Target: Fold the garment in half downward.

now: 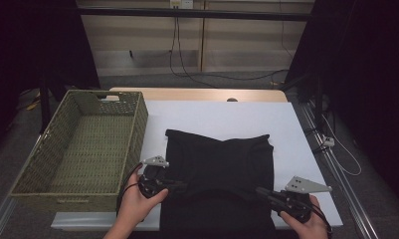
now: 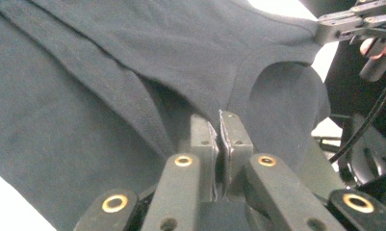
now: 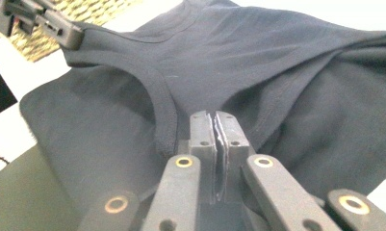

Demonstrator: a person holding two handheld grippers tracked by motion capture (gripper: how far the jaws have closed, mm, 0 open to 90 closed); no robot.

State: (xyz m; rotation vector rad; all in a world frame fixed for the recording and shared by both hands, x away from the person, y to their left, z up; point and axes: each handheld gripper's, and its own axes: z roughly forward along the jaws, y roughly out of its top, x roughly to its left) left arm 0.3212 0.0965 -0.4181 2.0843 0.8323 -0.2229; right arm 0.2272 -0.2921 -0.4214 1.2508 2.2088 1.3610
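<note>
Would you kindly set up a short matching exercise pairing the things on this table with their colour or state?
Things:
1. garment
2. basket
3. left gripper
4. table cover

Descriptions:
A. white, flat
B. woven, greenish, nothing inside
C. black, lying partly folded
D. jaws shut on the cloth's near left edge

Pairs: 1-C, 2-B, 3-D, 4-A

A big woven basket [image 1: 82, 144] sits on the left side of the table. A white sheet [image 1: 227, 117] covers the table top. Black cables [image 1: 187, 69] lie on the floor behind.
</note>
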